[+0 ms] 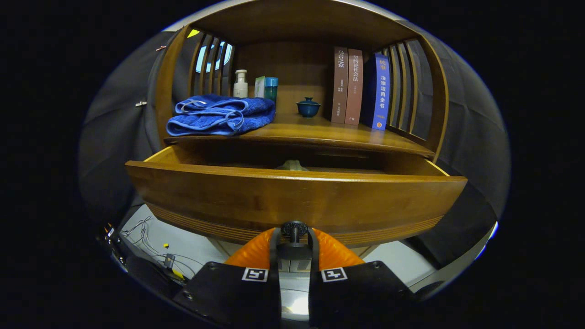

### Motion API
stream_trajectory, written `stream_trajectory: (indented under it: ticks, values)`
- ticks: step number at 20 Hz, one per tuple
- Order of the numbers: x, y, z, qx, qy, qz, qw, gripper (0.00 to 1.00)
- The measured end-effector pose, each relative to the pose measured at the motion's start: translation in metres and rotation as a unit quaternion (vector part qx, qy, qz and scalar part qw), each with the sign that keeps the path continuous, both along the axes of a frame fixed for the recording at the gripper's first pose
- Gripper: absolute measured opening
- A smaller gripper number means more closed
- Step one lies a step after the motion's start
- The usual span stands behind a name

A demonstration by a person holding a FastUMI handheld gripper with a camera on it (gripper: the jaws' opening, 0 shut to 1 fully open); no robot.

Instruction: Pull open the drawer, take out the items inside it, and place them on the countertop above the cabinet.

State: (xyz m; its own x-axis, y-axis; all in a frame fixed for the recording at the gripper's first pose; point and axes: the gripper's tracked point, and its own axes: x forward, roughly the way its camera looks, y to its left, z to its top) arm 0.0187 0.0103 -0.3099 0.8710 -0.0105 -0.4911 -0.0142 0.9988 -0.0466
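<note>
At the bottom centre of the frame, I am holding the tool (294, 246) with its fingers pinched on the small dark round knob (294, 227) of the brown wooden drawer (292, 201), one finger on each side of its stem. I am drawing the drawer out; it is standing well forward of the brown wooden cabinet (183, 82), its front spanning the middle of the frame. Just above the front's top edge, at centre, a pale rounded object (292, 166) is peeking out of the drawer; I cannot tell what it is. Higher up, the wooden counter (320, 130) is carrying a folded blue towel (221, 116) at upper left and a small dark blue lidded cup (308, 108) near the centre. To do this well, I am judging that the pull should run straight back along the drawer's travel, grip firm on the knob, stopping before the drawer leaves its runners, then releasing cleanly to reach over the front.
</note>
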Motion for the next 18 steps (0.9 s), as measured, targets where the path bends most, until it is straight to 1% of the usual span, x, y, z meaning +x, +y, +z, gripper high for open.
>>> stream_trajectory:
  ticks: [3, 9, 11, 14, 15, 18]
  values:
    - [-0.027, 0.005, 0.001, 0.006, 0.006, 0.005, 1.000, 0.27]
    - [-0.069, 0.003, -0.002, 0.016, 0.033, -0.005, 0.999, 0.27]
    - [-0.078, 0.002, -0.011, 0.017, 0.053, -0.005, 0.998, 0.27]
    - [-0.080, 0.003, -0.008, 0.022, 0.050, -0.002, 0.999, 0.27]
    - [-0.080, 0.002, -0.010, 0.022, 0.052, -0.001, 0.998, 0.28]
    - [-0.082, 0.005, -0.010, 0.023, 0.051, 0.001, 0.998, 0.44]
